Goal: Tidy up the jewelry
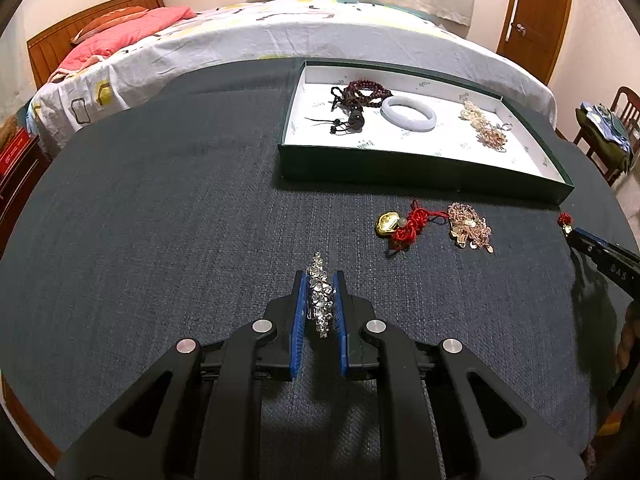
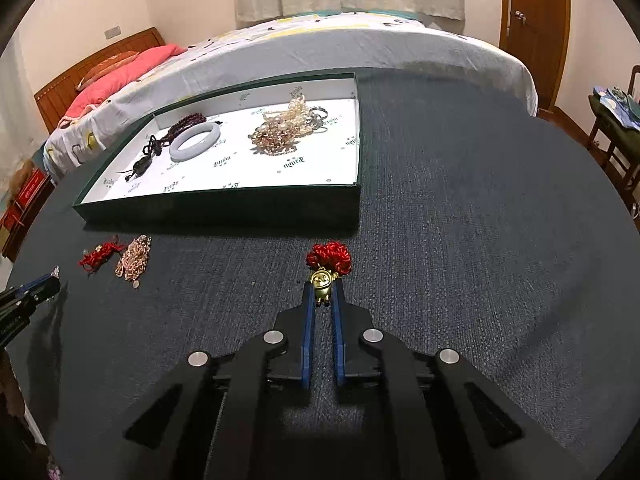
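My left gripper is shut on a silver crystal bracelet, held edge-up between the blue pads over the dark cloth. My right gripper is shut on a small gold charm with a red knotted cord bunched just past the fingertips. A dark green tray with a white floor stands further back; it holds dark red beads, a pale jade bangle and pearl strands. On the cloth in front of the tray lie a red cord with a gold piece and a pink bead bracelet.
The table wears a dark blue-grey cloth. A bed with a patterned sheet runs behind the table, a wooden door stands at the back right, and a chair with clothes is at the right.
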### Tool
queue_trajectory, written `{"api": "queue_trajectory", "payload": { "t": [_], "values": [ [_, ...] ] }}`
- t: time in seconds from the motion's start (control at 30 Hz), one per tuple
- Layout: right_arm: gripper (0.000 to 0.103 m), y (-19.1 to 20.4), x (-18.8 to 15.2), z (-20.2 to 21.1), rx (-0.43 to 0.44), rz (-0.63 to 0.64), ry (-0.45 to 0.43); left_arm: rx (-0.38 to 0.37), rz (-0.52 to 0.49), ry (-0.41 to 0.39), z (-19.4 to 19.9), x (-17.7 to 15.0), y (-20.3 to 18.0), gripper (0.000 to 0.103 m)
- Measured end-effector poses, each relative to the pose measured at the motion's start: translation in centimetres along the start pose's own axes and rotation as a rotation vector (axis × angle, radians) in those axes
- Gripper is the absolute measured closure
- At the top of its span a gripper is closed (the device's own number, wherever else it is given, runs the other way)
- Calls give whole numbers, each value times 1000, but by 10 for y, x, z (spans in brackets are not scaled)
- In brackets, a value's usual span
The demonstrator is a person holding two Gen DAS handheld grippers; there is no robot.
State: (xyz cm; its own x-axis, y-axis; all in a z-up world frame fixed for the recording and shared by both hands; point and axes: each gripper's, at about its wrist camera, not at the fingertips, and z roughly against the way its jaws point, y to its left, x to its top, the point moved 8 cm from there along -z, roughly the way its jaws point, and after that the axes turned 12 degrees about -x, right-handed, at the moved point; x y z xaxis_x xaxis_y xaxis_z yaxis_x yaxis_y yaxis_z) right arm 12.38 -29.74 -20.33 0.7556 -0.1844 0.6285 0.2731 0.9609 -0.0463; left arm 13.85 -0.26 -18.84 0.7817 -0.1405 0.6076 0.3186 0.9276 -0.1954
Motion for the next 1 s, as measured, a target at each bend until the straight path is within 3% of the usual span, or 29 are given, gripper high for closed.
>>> {"api": "queue_trajectory", "payload": {
  "t": [0.77,0.83,0.9,1.0],
  "values": [
    [95,3,2,9,-4,18,-19,-15,-8,4,-1,1,-6,90],
    [87,4,4,6,-10,25,-16,-15,-8,3,-1,1,-6,90],
    [63,3,4,4,-15,18,-20,-14,-8,3,-1,1,-6,90],
    [62,4,4,1,-17,20,-17,-14,-6,6,-2,1,-6,90]
  ]
}}
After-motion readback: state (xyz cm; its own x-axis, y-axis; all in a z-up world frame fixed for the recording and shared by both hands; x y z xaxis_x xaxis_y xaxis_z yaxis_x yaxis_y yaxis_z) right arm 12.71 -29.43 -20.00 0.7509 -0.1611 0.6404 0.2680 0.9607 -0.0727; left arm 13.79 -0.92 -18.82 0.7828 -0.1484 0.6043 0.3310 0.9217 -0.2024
